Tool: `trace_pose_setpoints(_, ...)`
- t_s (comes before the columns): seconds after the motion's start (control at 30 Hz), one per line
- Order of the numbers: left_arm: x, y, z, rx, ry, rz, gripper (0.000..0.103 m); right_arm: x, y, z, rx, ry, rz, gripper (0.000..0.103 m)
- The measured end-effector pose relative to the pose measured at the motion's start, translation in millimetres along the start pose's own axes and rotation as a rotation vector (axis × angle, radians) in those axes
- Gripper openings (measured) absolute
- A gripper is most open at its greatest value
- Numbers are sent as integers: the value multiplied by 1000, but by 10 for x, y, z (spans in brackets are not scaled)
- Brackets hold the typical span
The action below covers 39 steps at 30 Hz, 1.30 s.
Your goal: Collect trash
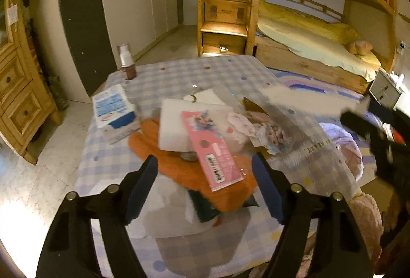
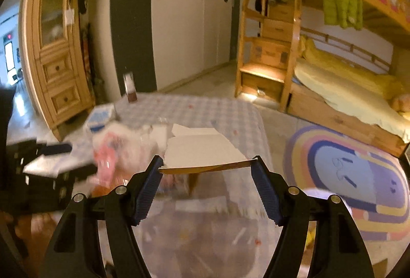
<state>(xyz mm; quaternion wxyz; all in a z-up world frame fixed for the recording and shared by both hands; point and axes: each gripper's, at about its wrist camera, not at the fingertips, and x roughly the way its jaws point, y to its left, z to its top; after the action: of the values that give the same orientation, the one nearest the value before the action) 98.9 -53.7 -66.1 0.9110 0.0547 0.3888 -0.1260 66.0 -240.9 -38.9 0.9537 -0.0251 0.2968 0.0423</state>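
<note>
Left wrist view: the left gripper (image 1: 203, 184) hangs with fingers apart above an orange fuzzy glove (image 1: 184, 172) and pink printed packaging card (image 1: 211, 149) on the blue checked surface (image 1: 179, 72).

Right wrist view: the right gripper (image 2: 207, 166) holds a flat white cardboard piece (image 2: 202, 149) between its spread fingers, above that surface.

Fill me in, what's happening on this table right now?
A person is clearing trash off a checkered table with two handheld grippers. The right gripper spans a white card edge to edge. The left gripper is open above a pile: a pink packet on an orange glove, and a clear plastic bag beside them.
</note>
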Motion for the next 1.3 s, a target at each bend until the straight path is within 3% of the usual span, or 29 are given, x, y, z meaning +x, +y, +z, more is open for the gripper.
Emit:
trace_pose_setpoints(0.23, 317, -107, 44, 4, 66, -30, 59, 161, 23, -214, -12, 86, -5, 70)
trace_pose_setpoints(0.33, 361, -102, 67, -27, 79, -72, 43, 182, 77, -262, -31, 97, 0, 70)
trace_pose_setpoints(0.47, 302, -135, 112, -18, 49, -110, 11, 170, 88, -265, -26, 97, 2, 70)
trace_pose_setpoints(0.57, 229, -231, 130, 15, 23, -126, 1, 117, 43, -273, -18, 81, -11, 70)
trace_pose_setpoints(0.73, -12, -487, 210, 87, -74, -147, 0, -104, -178, -212, 34, 18, -57, 70)
trace_pose_setpoints(0.97, -475, -958, 398, 184, -233, -237, 0, -698, -684, -172, 129, -91, -172, 70)
trace_pose_setpoints(1.13, -570, -1389, 431, 254, -253, -324, 0, -1011, -993, -323, 173, -110, -277, 70)
trace_pose_setpoints(1.3, -409, -1928, 368, 342, -234, -388, 0, -1119, -1289, -592, 213, -68, -364, 70)
